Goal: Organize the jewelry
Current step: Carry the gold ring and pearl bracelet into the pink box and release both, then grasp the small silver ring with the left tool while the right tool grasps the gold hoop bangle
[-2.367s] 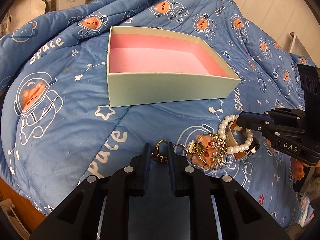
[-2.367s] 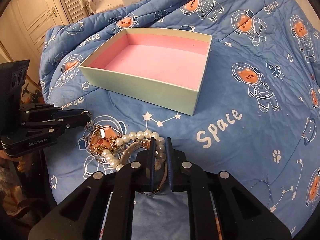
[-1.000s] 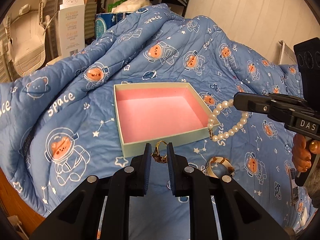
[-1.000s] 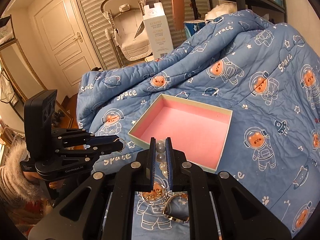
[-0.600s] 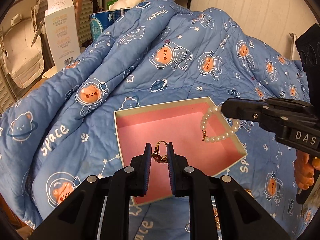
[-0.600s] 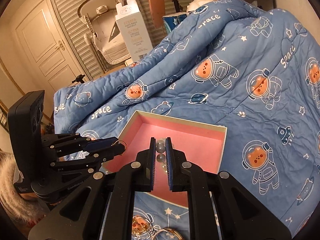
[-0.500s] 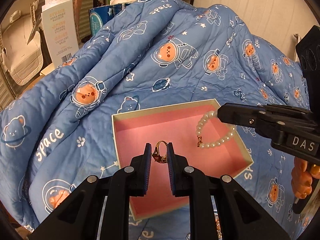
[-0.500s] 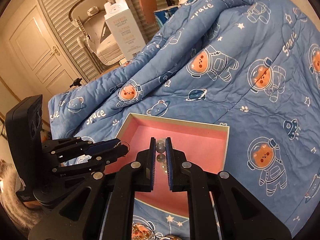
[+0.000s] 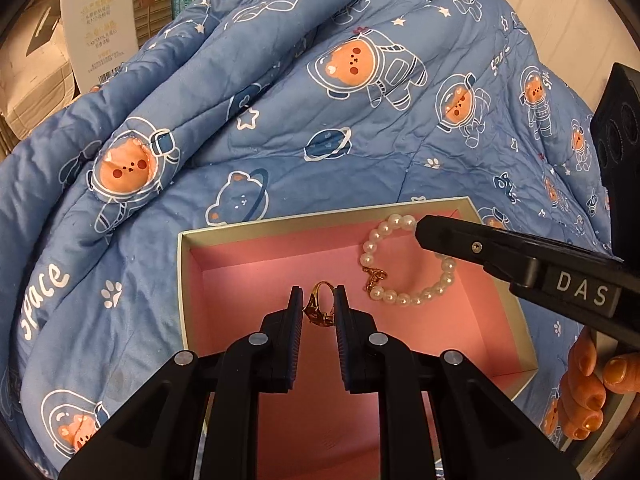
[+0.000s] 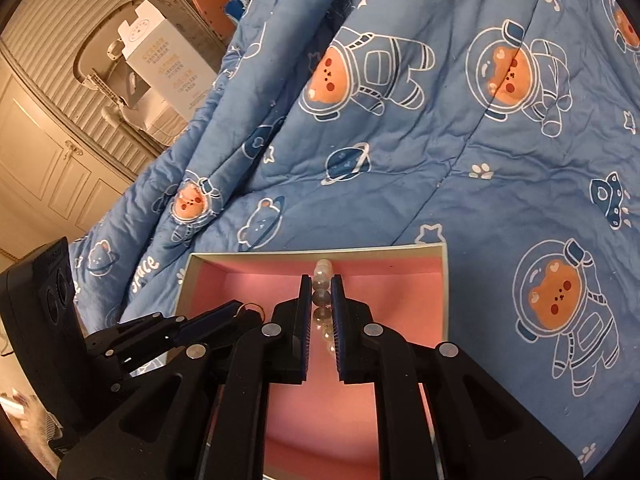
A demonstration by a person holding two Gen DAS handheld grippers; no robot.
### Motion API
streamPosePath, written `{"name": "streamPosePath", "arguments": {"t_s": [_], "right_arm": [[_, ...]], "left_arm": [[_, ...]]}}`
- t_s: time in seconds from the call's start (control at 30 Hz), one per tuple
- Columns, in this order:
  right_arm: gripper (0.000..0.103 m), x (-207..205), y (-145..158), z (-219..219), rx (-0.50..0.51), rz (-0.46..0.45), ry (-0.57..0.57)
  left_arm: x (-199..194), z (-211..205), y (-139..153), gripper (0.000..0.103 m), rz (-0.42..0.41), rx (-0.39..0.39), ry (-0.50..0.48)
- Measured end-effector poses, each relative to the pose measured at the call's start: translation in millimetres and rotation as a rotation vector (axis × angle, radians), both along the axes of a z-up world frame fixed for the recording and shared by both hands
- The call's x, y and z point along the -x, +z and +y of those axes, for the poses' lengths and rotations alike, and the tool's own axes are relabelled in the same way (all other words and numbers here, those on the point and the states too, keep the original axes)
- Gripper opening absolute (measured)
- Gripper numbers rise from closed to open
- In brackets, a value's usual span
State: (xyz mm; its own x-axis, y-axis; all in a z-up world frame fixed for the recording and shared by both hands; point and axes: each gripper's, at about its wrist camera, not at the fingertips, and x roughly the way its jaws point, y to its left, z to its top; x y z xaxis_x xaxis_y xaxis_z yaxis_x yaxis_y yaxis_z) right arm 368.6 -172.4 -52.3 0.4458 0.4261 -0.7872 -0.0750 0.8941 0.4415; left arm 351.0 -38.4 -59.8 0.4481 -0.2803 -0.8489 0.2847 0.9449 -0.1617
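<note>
**Both grippers carry jewelry over the pink-lined box**

The left gripper [image 9: 318, 306] points steeply down over the open box [image 9: 182, 280], a shallow pale-walled tray with a pink lining that sits on a blue quilt [image 9: 240, 100] printed with astronaut bears. Its jaws are pressed in on a small gold ring [image 9: 320, 300], which stands pinched between the pads above the pink floor.

The right gripper [image 10: 320, 300] reaches in from the right side of the left wrist view, a person's fingers [image 9: 584, 392] wrapped around its handle. Its jaws are clamped on a pearl bracelet [image 9: 400, 264]; the loop of white beads hangs from the tips over the far right part of the box, its gold clasp dangling at the loop's left side. Whether the beads touch the lining cannot be told. In the right wrist view the pearls run in a line between the two closed pads.

Behind the quilt stand a tall white carton [image 10: 168, 64] and a panelled door [image 10: 48, 176].
</note>
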Motion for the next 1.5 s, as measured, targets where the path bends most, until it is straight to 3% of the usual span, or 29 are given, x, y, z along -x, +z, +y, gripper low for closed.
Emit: {"name": "streamPosePath", "arguments": {"t_s": [0.23, 0.5, 0.6, 0.63, 0.67, 0.73, 0.9, 1.03, 1.1, 1.33, 1.5], "right_arm": [[0.010, 1, -5, 12, 0.141, -0.033, 0.039], [0.010, 2, -8, 16, 0.212, -0.058, 0.050], [0.010, 1, -8, 13, 0.205, -0.059, 0.033], [0.010, 1, -8, 12, 0.204, -0.059, 0.031], [0.011, 0, -7, 12, 0.203, -0.059, 0.030], [0.012, 0, -7, 11, 0.200, -0.059, 0.029], [0.049, 3, 2, 4, 0.165, -0.077, -0.007], [0.061, 7, 11, -1, 0.128, -0.085, -0.014], [0.075, 14, 17, -3, 0.112, -0.100, -0.019], [0.075, 55, 34, -2, 0.155, -0.184, 0.027], [0.075, 92, 36, -2, 0.184, -0.209, 0.081]], "left_arm": [[-7, -11, -9, 0.015, 0.002, -0.049, -0.018], [-7, -15, -11, 0.017, -0.011, -0.095, -0.031], [-4, -17, -8, 0.026, -0.023, -0.093, -0.047], [-2, -18, -6, 0.033, -0.031, -0.091, -0.051], [-1, -18, -4, 0.048, -0.043, -0.095, -0.049], [4, -16, 4, 0.058, -0.083, -0.094, -0.037], [12, -6, 19, 0.062, -0.116, -0.053, -0.031], [28, 13, 38, 0.087, -0.189, -0.009, 0.024], [41, 25, 46, 0.094, -0.233, 0.023, 0.060], [92, 53, 48, 0.096, -0.280, 0.094, 0.083], [127, 51, 36, 0.096, -0.298, 0.043, 0.062]]}}
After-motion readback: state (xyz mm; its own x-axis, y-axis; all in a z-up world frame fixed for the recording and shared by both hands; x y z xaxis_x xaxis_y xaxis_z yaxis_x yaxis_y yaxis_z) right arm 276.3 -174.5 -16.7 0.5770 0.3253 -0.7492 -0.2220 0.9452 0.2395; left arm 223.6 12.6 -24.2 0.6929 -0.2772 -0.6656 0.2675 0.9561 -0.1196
